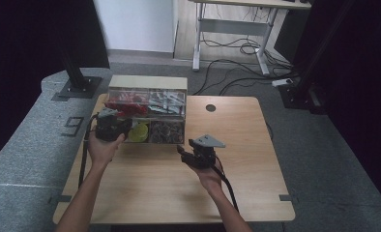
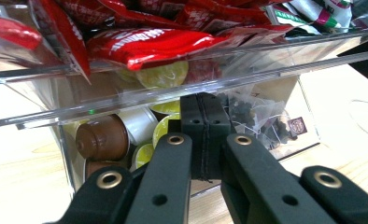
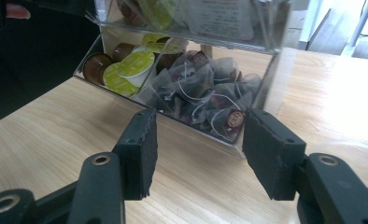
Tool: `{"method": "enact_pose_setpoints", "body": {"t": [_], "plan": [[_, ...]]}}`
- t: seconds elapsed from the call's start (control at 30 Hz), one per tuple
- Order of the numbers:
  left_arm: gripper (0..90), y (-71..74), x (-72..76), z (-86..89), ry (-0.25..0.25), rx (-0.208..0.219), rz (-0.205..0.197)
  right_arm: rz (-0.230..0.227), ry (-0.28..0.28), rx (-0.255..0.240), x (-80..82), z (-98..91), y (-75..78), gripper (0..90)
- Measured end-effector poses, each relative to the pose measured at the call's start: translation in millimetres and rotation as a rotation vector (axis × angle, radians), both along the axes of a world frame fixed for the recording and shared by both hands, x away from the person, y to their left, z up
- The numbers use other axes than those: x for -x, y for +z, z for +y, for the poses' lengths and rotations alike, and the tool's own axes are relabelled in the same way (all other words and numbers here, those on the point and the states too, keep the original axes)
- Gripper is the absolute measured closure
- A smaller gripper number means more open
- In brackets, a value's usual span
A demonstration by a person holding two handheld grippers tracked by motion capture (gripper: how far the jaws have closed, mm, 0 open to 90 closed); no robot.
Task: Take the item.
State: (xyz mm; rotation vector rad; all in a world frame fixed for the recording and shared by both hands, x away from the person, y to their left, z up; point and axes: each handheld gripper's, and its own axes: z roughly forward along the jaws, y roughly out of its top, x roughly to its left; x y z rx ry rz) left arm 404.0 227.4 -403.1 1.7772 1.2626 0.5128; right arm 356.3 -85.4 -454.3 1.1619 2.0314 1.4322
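Note:
A clear acrylic organizer [image 1: 147,83] stands at the back left of the wooden table [image 1: 169,193]. Its upper bins hold red sachets [image 1: 125,104] [image 2: 145,42] and white-green sachets [image 1: 167,102]. Below are coffee capsules [image 1: 139,131] [image 2: 102,137] [image 3: 130,65] and pyramid tea bags [image 1: 167,131] [image 3: 205,93]. My left gripper [image 1: 112,126] [image 2: 204,100] is shut, nothing between its jaws, its tips at the mouth of the capsule bin under the clear shelf edge. My right gripper [image 1: 198,152] [image 3: 198,140] is open and empty, a short way in front of the tea bag bin.
A round cable hole [image 1: 211,108] sits in the table right of the organizer. Bare wood spreads across the front and right. Behind the table are a black post base [image 1: 77,87], a desk frame [image 1: 232,29] and floor cables [image 1: 237,72].

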Motion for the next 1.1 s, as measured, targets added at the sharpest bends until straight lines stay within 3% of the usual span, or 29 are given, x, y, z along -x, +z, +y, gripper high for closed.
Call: {"method": "enact_pose_setpoints", "body": {"t": [0.43, 1.1], "plan": [[90.0, -0.3, -1.1, -3.3, -0.006, 0.001, 0.002, 0.004, 0.033, 0.007, -13.9, 26.6, -4.2, 44.5], [90.0, -1.0, -0.9, -3.8, -0.008, -0.002, -0.002, 0.019, 0.054, 0.018, -35.0, 52.7, -8.0, 46.2]]}}
